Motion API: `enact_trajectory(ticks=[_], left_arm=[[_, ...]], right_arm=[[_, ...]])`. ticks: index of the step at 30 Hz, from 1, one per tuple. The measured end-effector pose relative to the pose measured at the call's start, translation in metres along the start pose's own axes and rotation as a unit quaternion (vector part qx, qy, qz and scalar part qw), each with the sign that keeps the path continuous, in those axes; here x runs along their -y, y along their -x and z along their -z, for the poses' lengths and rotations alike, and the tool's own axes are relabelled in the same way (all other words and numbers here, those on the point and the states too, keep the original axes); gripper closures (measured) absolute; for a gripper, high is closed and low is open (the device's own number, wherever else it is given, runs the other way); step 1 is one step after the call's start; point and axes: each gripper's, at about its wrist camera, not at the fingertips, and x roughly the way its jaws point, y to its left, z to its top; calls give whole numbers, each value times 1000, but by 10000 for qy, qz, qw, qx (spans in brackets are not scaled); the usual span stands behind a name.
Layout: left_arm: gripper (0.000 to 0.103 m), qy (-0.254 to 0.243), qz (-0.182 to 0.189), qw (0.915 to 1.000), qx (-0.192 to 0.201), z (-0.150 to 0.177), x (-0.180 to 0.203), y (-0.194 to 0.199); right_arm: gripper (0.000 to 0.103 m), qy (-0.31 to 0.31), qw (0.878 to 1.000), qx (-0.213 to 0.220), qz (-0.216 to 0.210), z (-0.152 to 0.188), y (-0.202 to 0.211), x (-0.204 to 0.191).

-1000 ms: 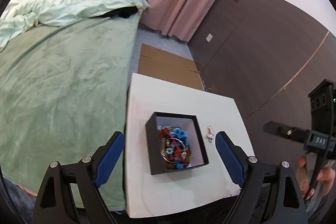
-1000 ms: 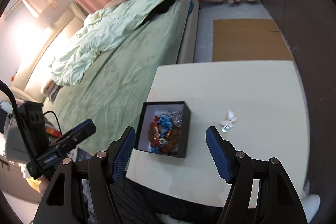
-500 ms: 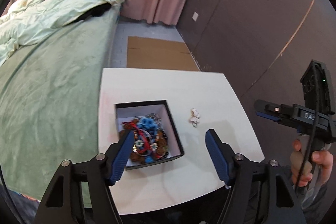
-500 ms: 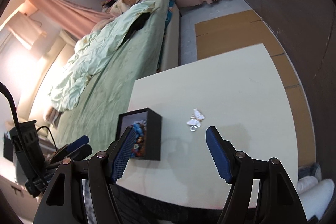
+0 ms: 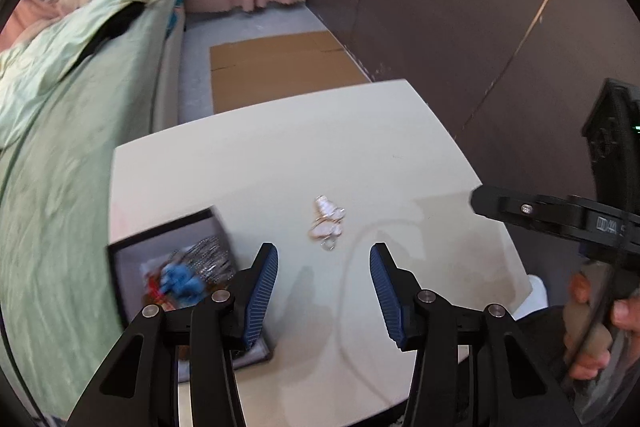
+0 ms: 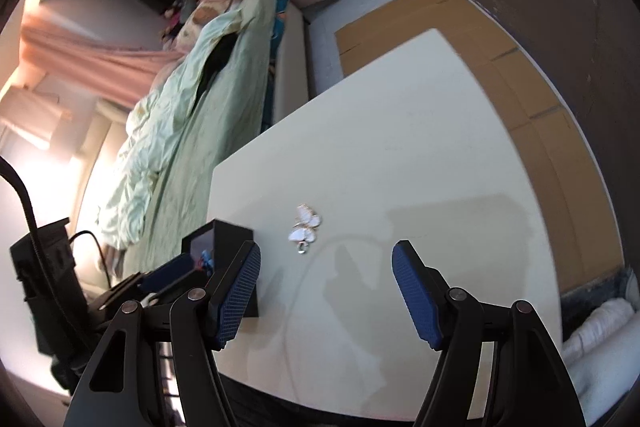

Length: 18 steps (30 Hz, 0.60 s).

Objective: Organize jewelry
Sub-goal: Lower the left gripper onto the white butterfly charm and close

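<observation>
Both my grippers have swung toward the butterfly pendant; left gripper has been narrowing, half-open and empty, right gripper wide, empty, angled downward.

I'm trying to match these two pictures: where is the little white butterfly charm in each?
Left wrist view: butterfly charm at centre, on the table, right of the black box.
Right wrist view: charm just left of centre.
Shared landmark: the black box, left of it in both.

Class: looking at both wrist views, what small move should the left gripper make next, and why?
Probably ease the left gripper forward and down over the butterfly pendant. Its jaws have just been closing with nothing between them, and the pendant lies loose on the table, just ahead of the fingertips, outside the black box.
</observation>
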Motion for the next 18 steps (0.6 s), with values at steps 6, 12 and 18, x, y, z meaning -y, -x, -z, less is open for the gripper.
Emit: enact_trajectory(ticks=[6,12,18], left_arm=[[54,-196,-183,9981,-559,-24,15,-39],[71,-167,-290,9937,-1070,-34,15,-76],[71,-189,-375,9917,-1219,-36,14,-92]], right_arm=[[33,-406,9991,114,-1,-3,12,30],[33,-870,9959,201,-147,-7,17,54],[33,-951,9949,176,-295,-9,14,58]])
